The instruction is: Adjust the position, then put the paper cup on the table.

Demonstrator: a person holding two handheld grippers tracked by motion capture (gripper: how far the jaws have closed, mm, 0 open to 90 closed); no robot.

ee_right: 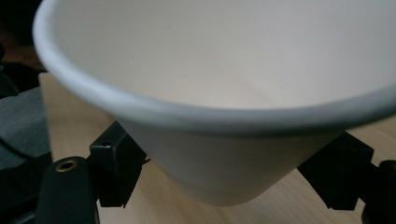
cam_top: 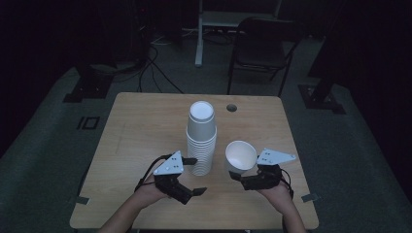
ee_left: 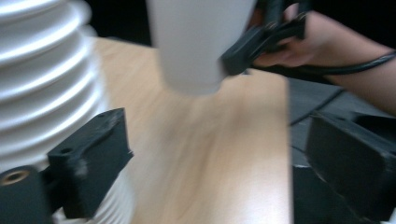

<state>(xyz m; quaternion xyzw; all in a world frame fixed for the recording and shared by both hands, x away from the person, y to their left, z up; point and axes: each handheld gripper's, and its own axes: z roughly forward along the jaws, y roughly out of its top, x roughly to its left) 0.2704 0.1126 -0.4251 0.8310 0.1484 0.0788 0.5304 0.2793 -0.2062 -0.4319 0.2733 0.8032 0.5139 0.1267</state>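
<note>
- My left gripper [cam_top: 194,175] is standing released, its jaws spread wide beside the foot of the tall stack of white ribbed paper cups [cam_top: 201,141]; nothing is lying between them.
- In the left gripper view, one jaw is sitting just against the lower ribs of the stack [ee_left: 46,84], while the other is standing well apart at the far side of the frame.
- The stack is standing upright near the middle of the light wooden tabletop [cam_top: 145,131].
- My right gripper [cam_top: 239,176] is grasping a single white paper cup [cam_top: 240,155] by its lower wall, with the jaws pressing on opposite sides.
- That cup [ee_right: 224,93] is tilting its open mouth toward me and hanging just above the tabletop, to the right of the stack and apart from it.
- In the left gripper view, the held cup [ee_left: 201,42] is showing blurred.
</note>
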